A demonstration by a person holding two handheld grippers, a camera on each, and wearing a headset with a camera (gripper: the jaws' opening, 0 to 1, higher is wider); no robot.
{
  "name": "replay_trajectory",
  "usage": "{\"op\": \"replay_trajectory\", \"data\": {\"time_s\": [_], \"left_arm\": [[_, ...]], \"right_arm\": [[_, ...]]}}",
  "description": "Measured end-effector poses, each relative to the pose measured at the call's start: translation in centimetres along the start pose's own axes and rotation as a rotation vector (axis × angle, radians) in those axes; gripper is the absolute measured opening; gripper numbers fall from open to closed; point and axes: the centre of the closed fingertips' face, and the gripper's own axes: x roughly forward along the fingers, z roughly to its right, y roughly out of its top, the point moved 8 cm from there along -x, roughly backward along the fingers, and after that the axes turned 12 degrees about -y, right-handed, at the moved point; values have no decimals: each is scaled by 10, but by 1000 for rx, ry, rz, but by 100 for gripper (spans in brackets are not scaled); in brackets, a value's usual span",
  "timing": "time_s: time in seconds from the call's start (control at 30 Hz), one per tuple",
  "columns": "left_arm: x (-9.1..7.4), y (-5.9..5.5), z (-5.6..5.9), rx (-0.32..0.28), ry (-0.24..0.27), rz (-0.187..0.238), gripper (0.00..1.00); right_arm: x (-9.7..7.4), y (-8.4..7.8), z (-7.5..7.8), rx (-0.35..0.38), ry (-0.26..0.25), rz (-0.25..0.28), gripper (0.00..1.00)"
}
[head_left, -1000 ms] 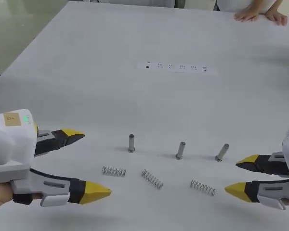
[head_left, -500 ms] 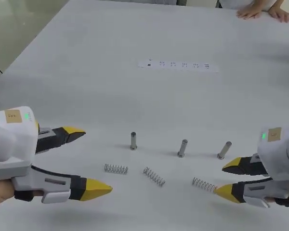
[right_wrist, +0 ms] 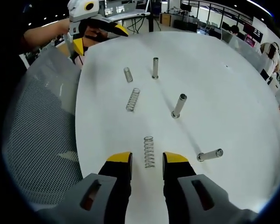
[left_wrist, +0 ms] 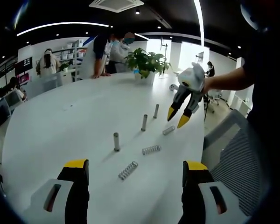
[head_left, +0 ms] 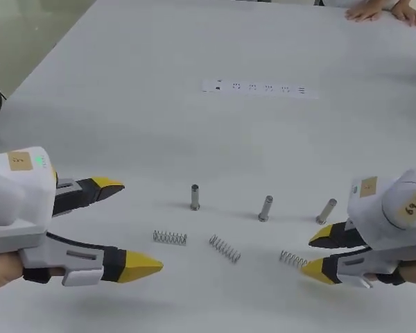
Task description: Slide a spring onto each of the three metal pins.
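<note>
White tabletop (head_left: pixel 125 104). Three pins stand in a row across it, well apart: left pin (head_left: pixel 195 197), middle pin (head_left: pixel 265 208), right pin (head_left: pixel 326 211). The right pin looks tilted in the head view but upright in the left gripper view. Three springs lie flat in a second row nearer the person, each a little to the left of a pin, none on a pin: left spring (head_left: pixel 170 238), middle spring (head_left: pixel 224 248), right spring (head_left: pixel 292 259). The right hand-held gripper (head_left: pixel 309 257) is low at the right side, its yellow tips aimed at the right spring. Its jaws are open with a narrow gap. In the right gripper view the near end of that spring lies in the gap between the tips, with a sliver of tabletop on either side; I can make out no contact. The left hand-held gripper (head_left: pixel 128 223) is at the left, jaws spread wide and holding nothing. Its tips point toward the left spring and sit apart from it. A socket strip (head_left: pixel 260 88) is set flush in the tabletop well beyond the pins. A person's hands (head_left: pixel 385 10) rest at the far edge. A potted plant (left_wrist: pixel 147 60) stands at the far end in the left gripper view, with people beside it. A mesh chair (right_wrist: pixel 42 116) is just beside the tabletop edge in the right gripper view.
</note>
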Motion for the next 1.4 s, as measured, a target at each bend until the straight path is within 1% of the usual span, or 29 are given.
{"op": "replay_trajectory", "data": {"time_s": [0.17,0.53,0.83,1.13,1.33,1.4], "left_arm": [[1,1,0,2,-3,2,79],[1,-1,-1,0,-8,-4,79],[3,2,-1,1,-9,0,79],[3,2,-1,0,-12,-4,78],[3,0,0,-1,-13,-7,78],[3,0,0,-1,-13,-11,78]], "right_arm": [[8,-1,-1,-5,15,-25,23],[14,-3,0,-17,35,-67,19],[18,-6,3,-29,32,-85,17],[22,-7,1,-45,42,-92,14],[25,-8,1,-62,38,-109,13],[25,-8,1,-63,39,-105,12]]}}
